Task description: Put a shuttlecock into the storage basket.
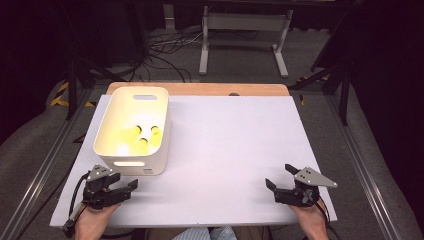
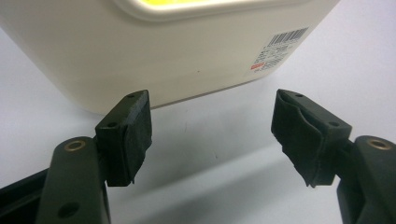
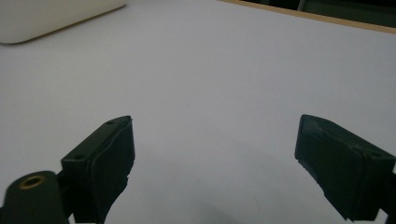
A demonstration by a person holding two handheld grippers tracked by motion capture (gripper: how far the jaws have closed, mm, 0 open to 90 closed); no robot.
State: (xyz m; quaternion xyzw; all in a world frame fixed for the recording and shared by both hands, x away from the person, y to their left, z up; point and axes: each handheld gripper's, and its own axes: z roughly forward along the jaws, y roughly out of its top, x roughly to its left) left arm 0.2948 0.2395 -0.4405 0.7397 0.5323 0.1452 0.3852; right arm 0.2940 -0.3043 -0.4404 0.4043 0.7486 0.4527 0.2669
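left claw (image 1: 131,186) rests with its jaws spread wide and nothing between them, at the near left corner of the white surface (image 1: 230,150), just beside a cream bin (image 1: 116,150); right claw (image 1: 280,178) sits well apart at the near right corner, jaws also spread and empty; yellow balls (image 1: 141,143) lie inside the bin; grey floor (image 1: 320,120), cables and a white frame (image 1: 245,22) lie beyond in a dark room

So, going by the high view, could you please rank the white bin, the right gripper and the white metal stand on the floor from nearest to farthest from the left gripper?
1. White bin: just beyond the left gripper, at the table's left.
2. Right gripper: across the table's near edge, at the right.
3. White metal stand: on the floor beyond the table's far edge.
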